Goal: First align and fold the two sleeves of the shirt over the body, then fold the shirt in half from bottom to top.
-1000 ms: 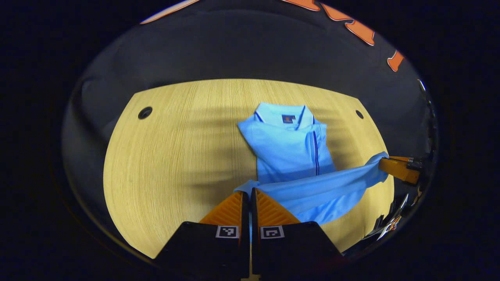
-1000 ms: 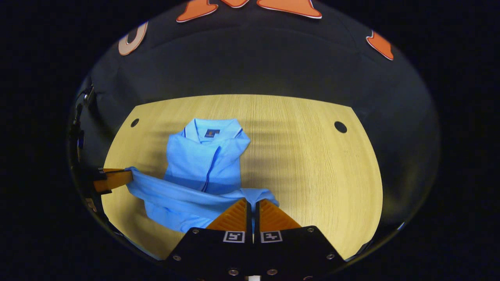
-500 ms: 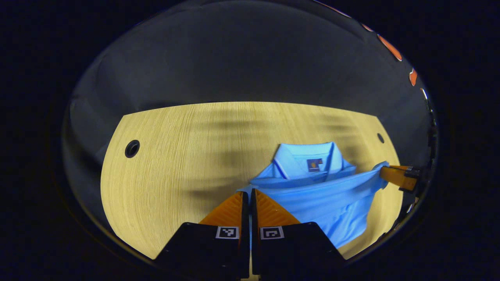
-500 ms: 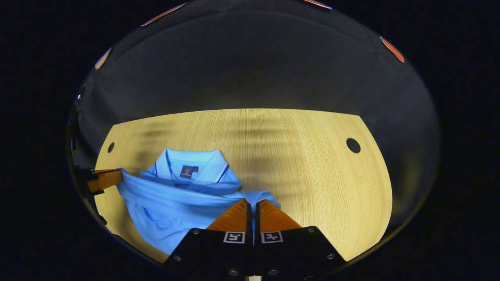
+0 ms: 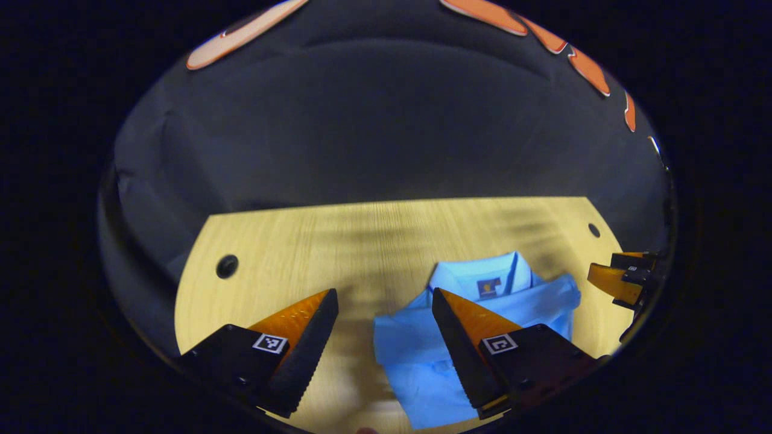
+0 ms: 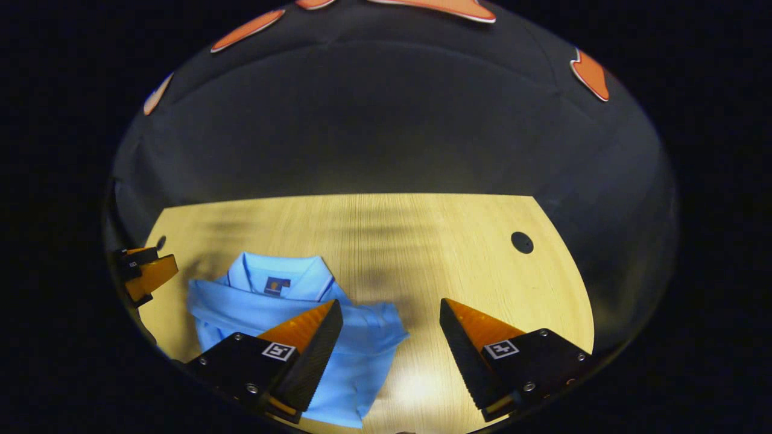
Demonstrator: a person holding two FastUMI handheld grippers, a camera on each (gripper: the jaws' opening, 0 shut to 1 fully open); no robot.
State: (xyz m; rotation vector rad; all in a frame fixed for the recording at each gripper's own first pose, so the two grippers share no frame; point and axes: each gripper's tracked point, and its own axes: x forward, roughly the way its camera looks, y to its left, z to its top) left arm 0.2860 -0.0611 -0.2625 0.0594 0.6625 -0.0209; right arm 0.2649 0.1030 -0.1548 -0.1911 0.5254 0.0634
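Folded light-blue shirt [image 5: 482, 325] lying flat on the wooden table [image 5: 289, 247], collar toward the far edge, bottom half laid up over the body. Left gripper [image 5: 385, 295] spread wide above the shirt's left corner, holding nothing. Right gripper [image 6: 391, 304] likewise spread wide over the shirt's right corner, holding nothing; also seen at the edge of the left gripper view [image 5: 621, 274], just beside the shirt. No containers on the table.
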